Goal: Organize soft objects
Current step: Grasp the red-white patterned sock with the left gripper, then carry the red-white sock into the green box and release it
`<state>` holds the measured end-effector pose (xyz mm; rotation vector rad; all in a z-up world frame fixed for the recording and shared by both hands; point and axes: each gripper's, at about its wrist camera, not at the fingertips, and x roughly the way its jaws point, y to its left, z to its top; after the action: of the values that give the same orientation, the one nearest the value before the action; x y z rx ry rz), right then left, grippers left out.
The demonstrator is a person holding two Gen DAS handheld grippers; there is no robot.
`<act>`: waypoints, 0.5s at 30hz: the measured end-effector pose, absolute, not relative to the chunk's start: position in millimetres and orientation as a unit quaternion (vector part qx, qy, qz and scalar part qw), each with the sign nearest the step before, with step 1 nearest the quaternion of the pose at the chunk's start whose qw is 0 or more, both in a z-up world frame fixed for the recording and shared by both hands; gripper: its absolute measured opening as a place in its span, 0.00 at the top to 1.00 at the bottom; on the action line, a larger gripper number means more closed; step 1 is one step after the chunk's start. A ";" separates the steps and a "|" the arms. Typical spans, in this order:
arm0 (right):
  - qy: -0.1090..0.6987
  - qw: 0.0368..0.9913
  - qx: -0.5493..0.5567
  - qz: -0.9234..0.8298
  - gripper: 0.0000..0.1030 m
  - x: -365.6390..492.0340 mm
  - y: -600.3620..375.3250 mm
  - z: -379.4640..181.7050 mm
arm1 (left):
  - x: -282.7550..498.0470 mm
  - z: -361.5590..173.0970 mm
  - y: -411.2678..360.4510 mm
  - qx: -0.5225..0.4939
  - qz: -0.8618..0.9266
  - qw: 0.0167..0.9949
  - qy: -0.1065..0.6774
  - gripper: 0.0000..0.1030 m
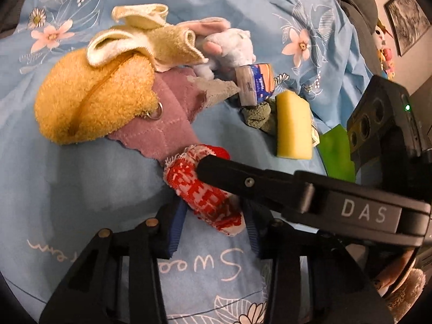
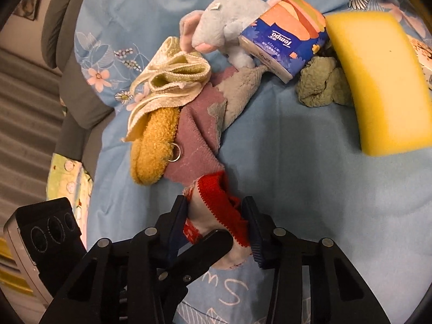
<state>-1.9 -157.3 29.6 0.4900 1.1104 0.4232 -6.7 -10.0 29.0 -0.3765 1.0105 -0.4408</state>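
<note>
A red-and-white knitted sock [image 1: 205,189] lies on the blue bedsheet [image 1: 81,189], and both grippers meet at it. My left gripper [image 1: 213,232] has the sock between its blue-padded fingers. My right gripper [image 2: 218,224] is shut on the red cuff of the sock [image 2: 218,202]. One finger of the right gripper crosses the left wrist view and reaches into the sock's opening. A finger of the left gripper shows low in the right wrist view.
A pile lies beyond the sock: mustard plush pouch [image 1: 91,100], mauve cloth [image 1: 167,118], cream towel [image 1: 151,37], grey elephant toy [image 2: 224,24], tissue pack [image 2: 286,40], green cloth [image 2: 321,86], yellow sponge [image 2: 383,81]. A grey pillow [image 2: 73,54] lies at the bed's left edge.
</note>
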 end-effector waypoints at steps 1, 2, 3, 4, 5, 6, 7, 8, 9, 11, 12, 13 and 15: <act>0.516 0.802 0.227 0.198 0.58 -3.2 -155.6 29.9 | -8.1 31.4 -11.2 -0.174 -0.209 0.837 0.475 0.62; 0.513 0.805 0.224 0.198 0.58 -4.6 -153.7 31.4 | -10.0 34.9 -11.7 -0.172 -0.210 0.840 0.471 0.62; 0.509 0.809 0.220 0.197 0.58 -6.4 -151.3 33.9 | -11.7 38.7 -12.1 -0.171 -0.213 0.842 0.465 0.62; 0.506 0.811 0.218 0.195 0.58 -8.9 -151.1 36.5 | -13.0 42.0 -12.7 -0.171 -0.216 0.844 0.460 0.62; 0.501 0.815 0.217 0.195 0.58 -13.0 -151.4 40.2 | -14.3 44.8 -13.3 -0.170 -0.219 0.846 0.456 0.63; 0.494 0.820 0.217 0.194 0.58 -15.0 -151.7 42.8 | -15.8 47.9 -14.0 -0.166 -0.221 0.848 0.451 0.63; 0.487 0.824 0.215 0.193 0.58 -17.7 -151.9 46.8 | -17.9 52.9 -16.5 -0.158 -0.223 0.852 0.446 0.63; 0.479 0.829 0.214 0.192 0.58 -21.4 -153.0 51.4 | -20.3 59.5 -19.9 -0.150 -0.224 0.856 0.440 0.63; 0.472 0.833 0.217 0.191 0.58 -24.7 -155.4 55.7 | -22.6 64.6 -22.6 -0.145 -0.225 0.860 0.435 0.63; 0.459 0.837 0.227 0.193 0.58 -32.0 -162.5 63.5 | -30.3 76.2 -28.5 -0.135 -0.231 0.868 0.418 0.63; 0.453 0.838 0.233 0.195 0.58 -35.8 -166.1 67.8 | -34.6 81.7 -31.8 -0.129 -0.235 0.872 0.409 0.63; 0.445 0.840 0.239 0.196 0.58 -39.9 -169.6 72.8 | -39.0 88.8 -36.7 -0.122 -0.242 0.875 0.400 0.63; 0.427 0.849 0.242 0.197 0.58 -50.6 -177.8 84.6 | -44.0 97.4 -45.3 -0.119 -0.254 0.877 0.389 0.63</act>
<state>-50.6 -177.8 84.6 0.5108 0.8993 0.4153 -44.0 -45.3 97.4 -0.2474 0.8113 -0.5304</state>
